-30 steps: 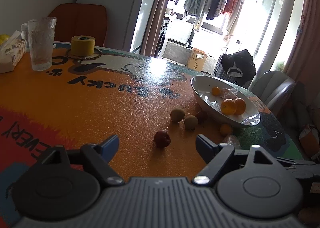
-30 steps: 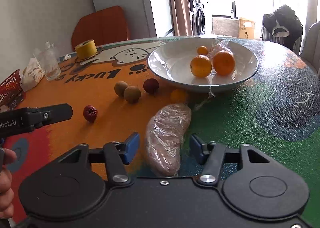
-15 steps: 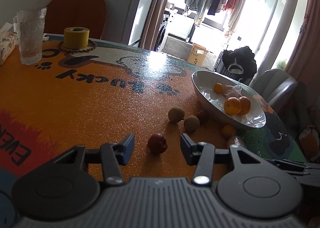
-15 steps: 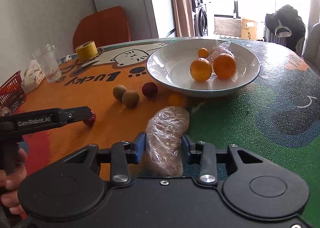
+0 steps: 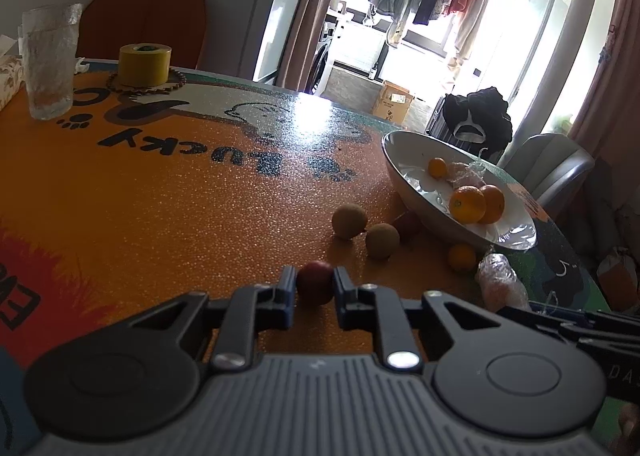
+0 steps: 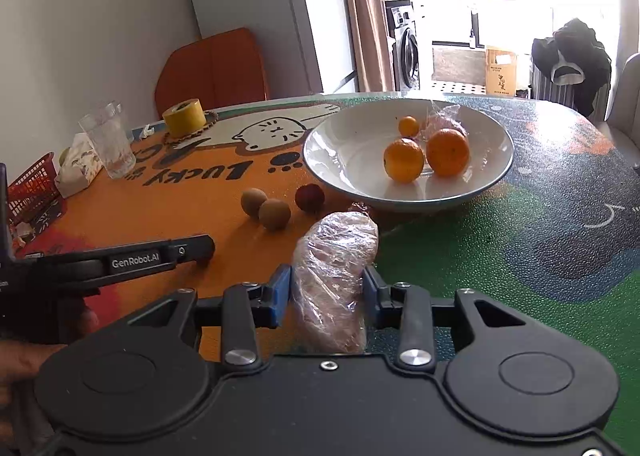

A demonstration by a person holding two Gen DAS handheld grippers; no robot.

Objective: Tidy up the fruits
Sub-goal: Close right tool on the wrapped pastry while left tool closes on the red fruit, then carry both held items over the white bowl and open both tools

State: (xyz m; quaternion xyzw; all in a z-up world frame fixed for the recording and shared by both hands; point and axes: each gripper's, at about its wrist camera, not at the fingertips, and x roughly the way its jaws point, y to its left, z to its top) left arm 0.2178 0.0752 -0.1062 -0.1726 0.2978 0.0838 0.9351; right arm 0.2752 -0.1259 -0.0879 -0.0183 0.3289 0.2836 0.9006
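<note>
2 grips: left hand-held gripper [image 5: 314, 288] clenched on red fruit [image 5: 315, 284], right hand-held gripper [image 6: 325, 288] grasping wrapped food [image 6: 334, 276]

In bowl [image 6: 320, 159]: 3 oranges [image 6: 403, 159]. Before it on table [image 6: 520, 248], 2 longans [image 6: 274, 214], left of wrapped yam [image 6: 334, 272].

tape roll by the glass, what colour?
Yellow tape roll, dark core; clearest in the left wrist view.
</note>
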